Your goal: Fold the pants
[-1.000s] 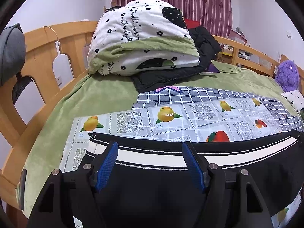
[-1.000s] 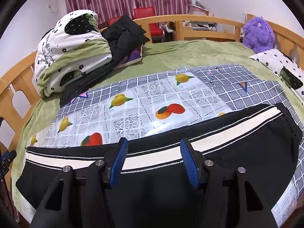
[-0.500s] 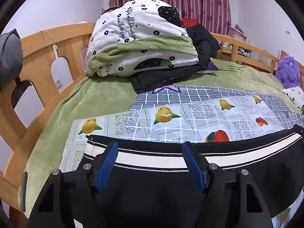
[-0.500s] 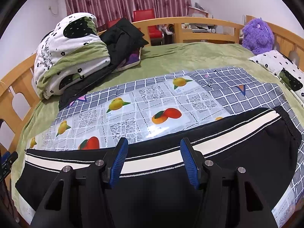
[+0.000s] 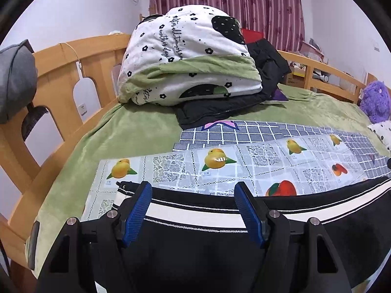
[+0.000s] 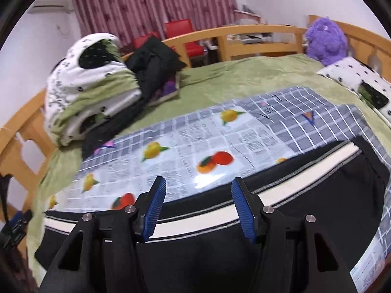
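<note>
Fig. Both wrist views, fold-pants task, pre-grasp stage. The black pants (image 5: 195, 249) lie flat along the near edge of the fruit-print mat (image 5: 264, 156) on the green blanket (image 5: 136, 134), white side stripe (image 5: 195, 213) running L–R across both views; stripe and seam look straight, w/ no fold made yet.

Left gripper (image 5: 193, 210): 2 blue-padded fingers spread wide, straddling the stripe from above, nothing between them. Whether the tips touch the cloth cannot be told. Vs. 0.5 s and 1 s ago this view is nearly unchanged; the leg end (image 5: 122, 185) sits at about the same spot beside the left pad, so this hand has held its station.

Right gripper (image 6: 198, 207): fingers likewise spread wide and empty over the stripe. This view has changed: frame is motion-blurred, scene tilted, waistband end (image 6: 366, 161) shifted up-right vs. 0.5 s ago, i.e. this hand is swinging or rolling.

Reading: neither hand has pinched fabric; the right appears to be repositioning for a grip point while the left waits. Fold proper not begun. Background: folded quilt (image 5: 188, 63), black jacket (image 5: 234, 105), purple plush (image 6: 325, 39), all well apart from the pants.
</note>
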The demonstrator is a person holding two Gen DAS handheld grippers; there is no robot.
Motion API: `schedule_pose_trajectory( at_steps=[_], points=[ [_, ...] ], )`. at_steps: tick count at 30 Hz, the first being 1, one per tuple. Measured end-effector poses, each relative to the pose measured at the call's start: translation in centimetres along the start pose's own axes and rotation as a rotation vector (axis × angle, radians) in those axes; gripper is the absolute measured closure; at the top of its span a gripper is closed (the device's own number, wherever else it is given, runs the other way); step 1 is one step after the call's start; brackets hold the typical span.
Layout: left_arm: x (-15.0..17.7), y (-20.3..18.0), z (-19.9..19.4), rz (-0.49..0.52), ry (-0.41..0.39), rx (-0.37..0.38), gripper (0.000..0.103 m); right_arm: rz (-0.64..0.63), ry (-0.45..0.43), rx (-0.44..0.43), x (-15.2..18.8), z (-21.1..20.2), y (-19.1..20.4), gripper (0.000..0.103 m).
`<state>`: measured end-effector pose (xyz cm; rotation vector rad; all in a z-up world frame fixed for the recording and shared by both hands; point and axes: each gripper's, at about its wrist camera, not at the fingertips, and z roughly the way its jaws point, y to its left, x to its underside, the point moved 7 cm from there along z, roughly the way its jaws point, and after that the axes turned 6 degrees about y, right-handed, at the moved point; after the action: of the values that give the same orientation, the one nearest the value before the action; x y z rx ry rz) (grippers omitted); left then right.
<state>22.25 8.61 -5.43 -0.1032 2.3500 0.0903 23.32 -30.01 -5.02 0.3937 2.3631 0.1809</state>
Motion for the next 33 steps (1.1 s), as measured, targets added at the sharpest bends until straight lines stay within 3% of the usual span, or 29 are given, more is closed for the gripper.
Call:
schedule_pose_trajectory(
  at_steps=[4,7,12,14,19,22,25,28,30,31,32,33],
  points=[
    [-0.3,-0.3,-0.7,-0.007,-0.005,0.015,0.035,-0.140,-0.011,0.047,-1.6,-2.0,0.8,0.045],
    [-1.2,-0.4,-1.6,0.035,-0.034,-0.063,0.035,-0.195,-0.018,0.051,-2.2,-3.2,0.3,0.037],
    [-1.5,1.3,-2.0,0.006,-0.007,-0.010,0.033,-0.207,0.013,0.006,-1.5,-2.9,-1.4,0.037],
    [-0.5,2.5,-1.2,0.007,0.026,-0.019,0.033,-0.244,0.058,-0.029,-0.6,-1.2,-1.6,0.037],
    [2.9,6.2,2.1,0.038,0.104,-0.133,0.033,-0.367,0.155,-0.067,2.2,4.9,-0.9,0.037],
    [4.2,8.2,3.8,0.034,0.122,-0.197,0.033,-0.436,0.195,-0.095,3.4,9.0,0.1,0.043],
    [4.7,9.8,5.4,0.006,0.138,-0.192,0.033,-0.499,0.223,-0.101,3.7,12.6,0.8,0.043],
    [4.4,11.0,7.1,-0.041,0.151,-0.143,0.033,-0.531,0.295,-0.115,4.2,15.5,0.7,0.052],
    [3.9,12.1,8.5,-0.064,0.156,-0.126,0.033,-0.565,0.363,-0.107,5.1,17.2,0.4,0.072],
    [3.8,12.3,9.0,-0.074,0.158,-0.119,0.033,-0.597,0.372,-0.111,5.5,17.5,0.5,0.074],
    [3.7,12.6,10.0,-0.088,0.166,-0.103,0.033,-0.627,0.353,-0.120,5.8,17.4,0.7,0.090],
    [3.7,12.9,10.7,-0.097,0.175,-0.092,0.033,-0.659,0.340,-0.118,5.9,17.1,0.9,0.099]
  ],
)
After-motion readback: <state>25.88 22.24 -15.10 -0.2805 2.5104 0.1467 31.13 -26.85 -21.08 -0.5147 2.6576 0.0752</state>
